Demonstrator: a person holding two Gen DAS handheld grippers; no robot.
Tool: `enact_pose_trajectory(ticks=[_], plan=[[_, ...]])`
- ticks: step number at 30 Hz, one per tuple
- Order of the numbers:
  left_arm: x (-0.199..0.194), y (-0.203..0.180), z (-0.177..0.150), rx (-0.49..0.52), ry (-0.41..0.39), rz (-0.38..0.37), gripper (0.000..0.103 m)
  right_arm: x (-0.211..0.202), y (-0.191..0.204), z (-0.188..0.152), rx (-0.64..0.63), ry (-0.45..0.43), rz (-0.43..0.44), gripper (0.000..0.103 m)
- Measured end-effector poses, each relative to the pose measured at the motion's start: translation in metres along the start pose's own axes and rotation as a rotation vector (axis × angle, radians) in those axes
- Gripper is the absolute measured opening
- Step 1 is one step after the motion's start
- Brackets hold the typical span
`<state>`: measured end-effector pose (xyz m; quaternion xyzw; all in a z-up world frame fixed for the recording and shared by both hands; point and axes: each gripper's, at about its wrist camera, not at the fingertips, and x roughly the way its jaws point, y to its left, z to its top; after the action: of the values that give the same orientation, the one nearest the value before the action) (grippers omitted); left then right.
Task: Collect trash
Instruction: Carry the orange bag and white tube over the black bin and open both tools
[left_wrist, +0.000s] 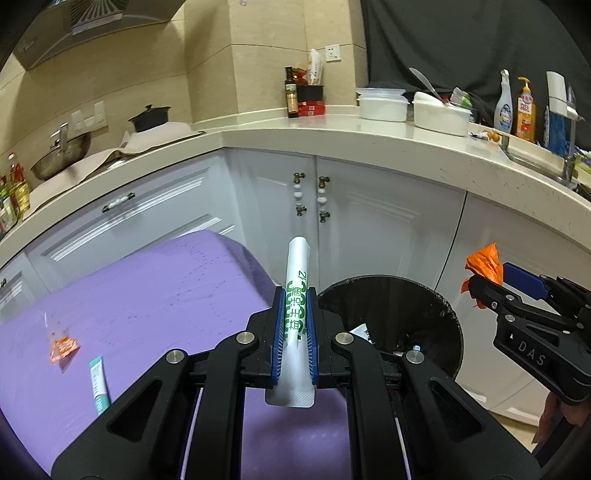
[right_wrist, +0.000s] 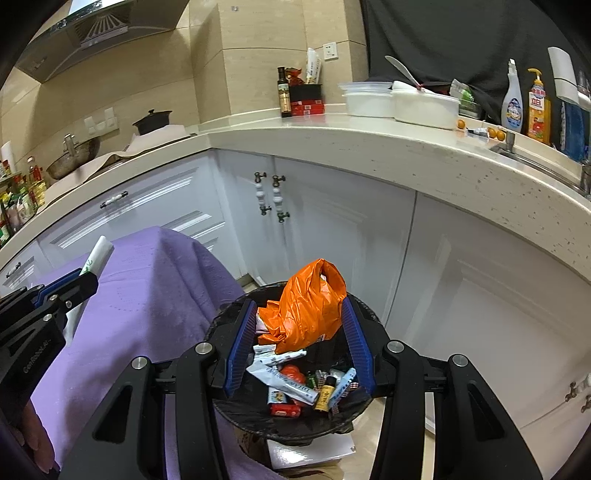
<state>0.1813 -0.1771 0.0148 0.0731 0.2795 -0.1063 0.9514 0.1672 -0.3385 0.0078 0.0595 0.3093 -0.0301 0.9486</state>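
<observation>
The left tongs (left_wrist: 295, 332) pinched a white packet (left_wrist: 297, 291) upright, just beside the black bin (right_wrist: 295, 369). The right tongs (right_wrist: 299, 339) were spread over the bin, and the orange bag (right_wrist: 306, 310) between them looked loose, maybe already let go. A good next move was to bring the packet right over the bin before opening. More wrappers (left_wrist: 62, 347) lay on the purple surface (left_wrist: 166, 295), in a kitchen with white cupboards (left_wrist: 369, 221).

Both wrist views toward cabinets (left_wrist: 369, 206)
</observation>
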Motion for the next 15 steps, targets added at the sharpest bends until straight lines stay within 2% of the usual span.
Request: enact_pose_trajectory(ticks=[15], plan=[[0.045,-0.027,0.012,0.059,0.054,-0.032,0.014,0.028,-0.015,0.0,0.019,0.011,-0.017,0.049]])
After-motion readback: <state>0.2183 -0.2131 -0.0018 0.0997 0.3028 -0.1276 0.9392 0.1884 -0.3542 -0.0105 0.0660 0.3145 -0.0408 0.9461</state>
